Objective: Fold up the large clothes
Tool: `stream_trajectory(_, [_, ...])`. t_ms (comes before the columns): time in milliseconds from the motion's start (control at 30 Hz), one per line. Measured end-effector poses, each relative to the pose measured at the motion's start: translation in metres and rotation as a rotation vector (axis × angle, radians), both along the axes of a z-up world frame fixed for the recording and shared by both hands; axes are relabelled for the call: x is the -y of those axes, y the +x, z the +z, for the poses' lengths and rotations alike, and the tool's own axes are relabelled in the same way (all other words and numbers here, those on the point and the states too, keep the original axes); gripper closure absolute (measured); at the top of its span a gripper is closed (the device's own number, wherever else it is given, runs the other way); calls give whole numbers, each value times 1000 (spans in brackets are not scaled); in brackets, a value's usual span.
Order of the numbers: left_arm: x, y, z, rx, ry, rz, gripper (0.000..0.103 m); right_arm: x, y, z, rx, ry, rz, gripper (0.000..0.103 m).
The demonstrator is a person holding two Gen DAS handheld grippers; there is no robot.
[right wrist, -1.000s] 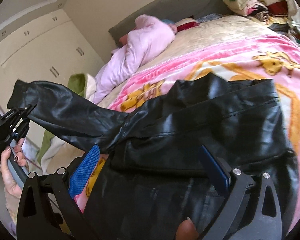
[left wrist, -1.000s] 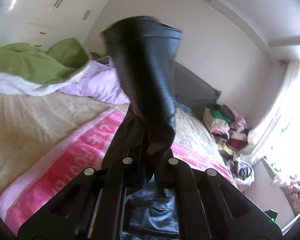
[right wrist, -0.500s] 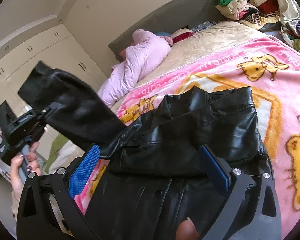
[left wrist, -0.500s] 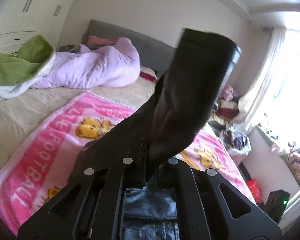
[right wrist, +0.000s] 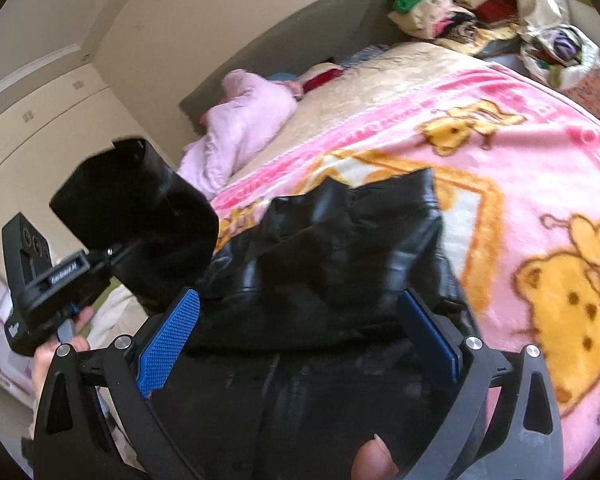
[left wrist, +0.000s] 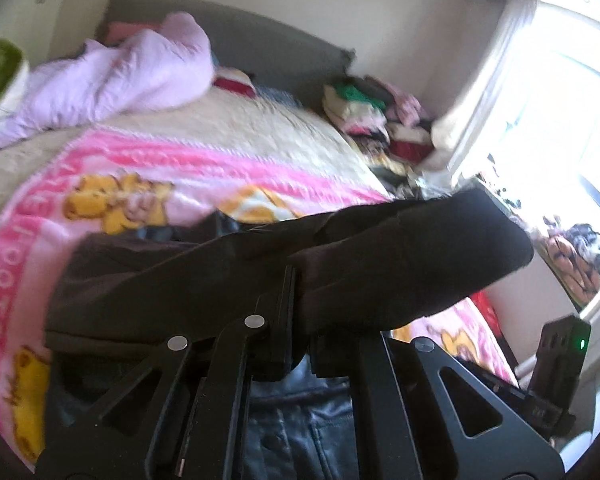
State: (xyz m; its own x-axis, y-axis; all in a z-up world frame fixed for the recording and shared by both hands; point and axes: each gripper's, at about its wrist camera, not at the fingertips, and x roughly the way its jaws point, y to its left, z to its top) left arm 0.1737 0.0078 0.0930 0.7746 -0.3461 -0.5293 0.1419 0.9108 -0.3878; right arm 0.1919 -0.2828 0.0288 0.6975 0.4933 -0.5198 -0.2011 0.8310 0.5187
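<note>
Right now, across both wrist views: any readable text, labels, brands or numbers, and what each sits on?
"OOTBAL": pink border of the cartoon-bear blanket, left wrist view; the word runs on past both ends, blurred.
Pink letters along the blanket's border in the right wrist view: too blurred to read.
White brand label on the left claw's black body, right wrist view: too small to read.
Leather jacket: no text visible.

Two wrist fisheyes, both angled down over the bed (left wrist: 228,136) from its foot end.

The left wrist view looks along its hand-held gripper (left wrist: 300,280) toward the headboard (left wrist: 260,56) and the window-side edge, close above the black jacket (left wrist: 220,280). The right wrist view looks from nearby across the pink blanket (right wrist: 520,168) toward the headboard corner. Both share the jacket, the blanket, the lilac duvet (right wrist: 244,128) and the clothes pile (left wrist: 372,116); the right view also catches the left hand-held gripper.
</note>
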Motion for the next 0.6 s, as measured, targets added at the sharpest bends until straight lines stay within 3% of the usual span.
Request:
stream_trajectory(200, [30, 10, -43, -80, 42, -99, 99, 24, 2, -15, -52, 35, -69, 4])
stream_trajectory(333, [43, 10, -70, -137, 92, -141, 95, 32, 7, -24, -100, 133, -60, 4])
stream_trajectory(433, [53, 6, -84, -166, 145, -169, 89, 30, 14, -35, -159, 233, -31, 4])
stream_trajectory(533, [62, 2, -97, -191, 206, -184, 74, 23, 20, -45, -215, 324, 17, 5])
stream_trajectory(600, [69, -4, -106, -214, 270, -184, 71, 13, 24, -53, -253, 381, 63, 8])
